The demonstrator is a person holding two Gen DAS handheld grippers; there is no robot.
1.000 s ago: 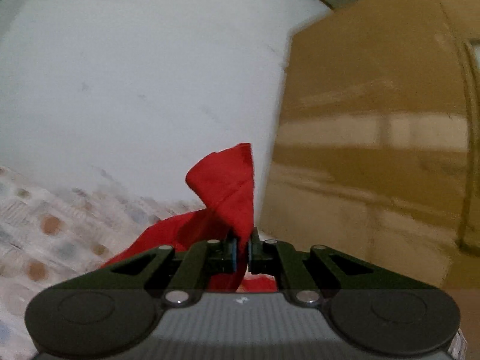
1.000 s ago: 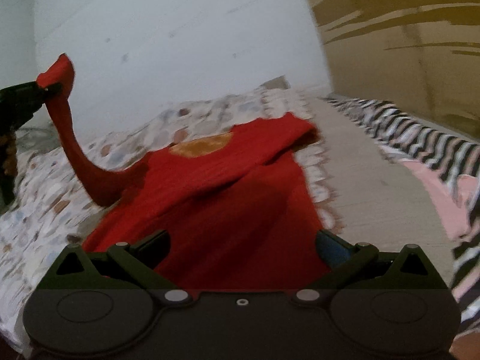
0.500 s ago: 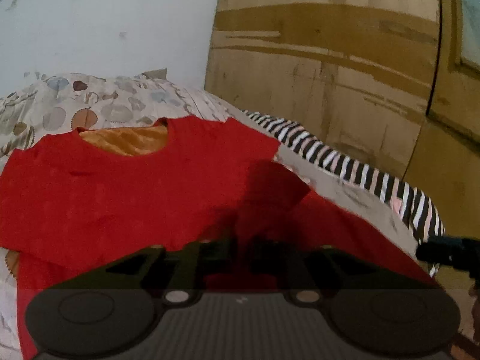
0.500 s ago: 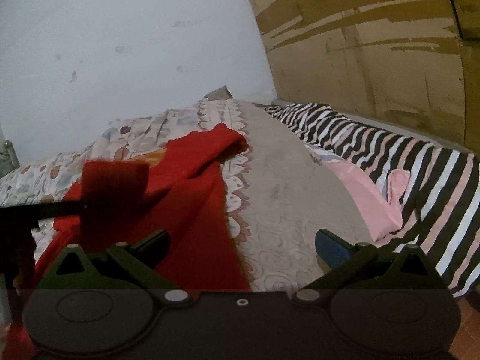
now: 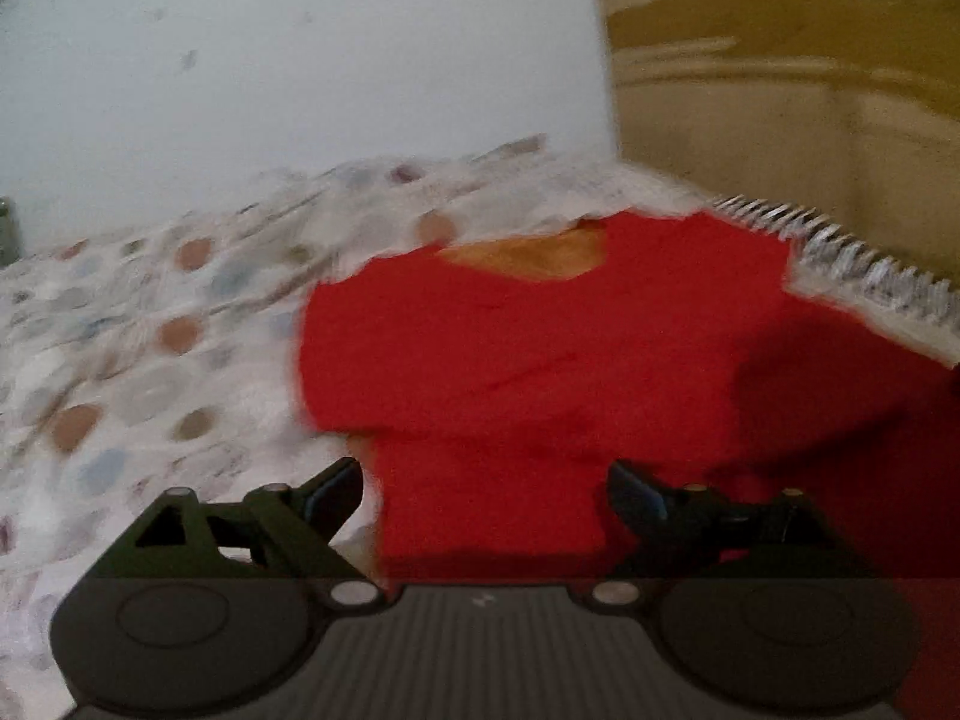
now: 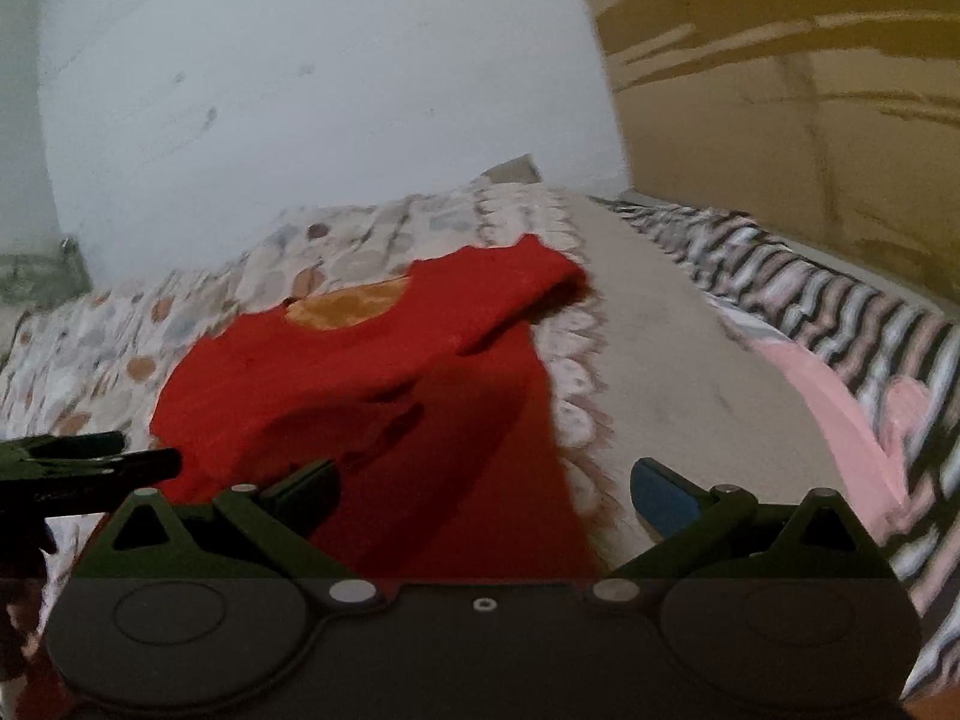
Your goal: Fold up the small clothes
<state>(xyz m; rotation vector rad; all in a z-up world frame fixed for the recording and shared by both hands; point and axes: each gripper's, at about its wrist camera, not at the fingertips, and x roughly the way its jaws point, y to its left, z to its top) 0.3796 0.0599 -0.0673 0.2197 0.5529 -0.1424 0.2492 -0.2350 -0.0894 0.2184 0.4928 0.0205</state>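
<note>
A small red shirt [image 5: 540, 360] with an orange neck lining lies flat on the patterned bedsheet [image 5: 150, 360]. Its left sleeve is folded in over the body. My left gripper [image 5: 483, 492] is open and empty just above the shirt's lower part. The shirt also shows in the right wrist view [image 6: 372, 372], with its right sleeve spread toward the sheet's scalloped border. My right gripper [image 6: 483, 492] is open and empty over the shirt's right edge. The left gripper's fingers [image 6: 90, 459] show at the left edge of that view.
A striped black-and-white blanket [image 6: 840, 312] and a pink cloth [image 6: 840, 414] lie to the right of the shirt. A white wall [image 6: 300, 90] stands behind the bed and a brown wooden panel [image 6: 780, 90] on the right.
My left gripper carried the raised red sleeve over onto the shirt body, let it go and opened. The sleeve now lies folded flat. My right gripper stayed open.
</note>
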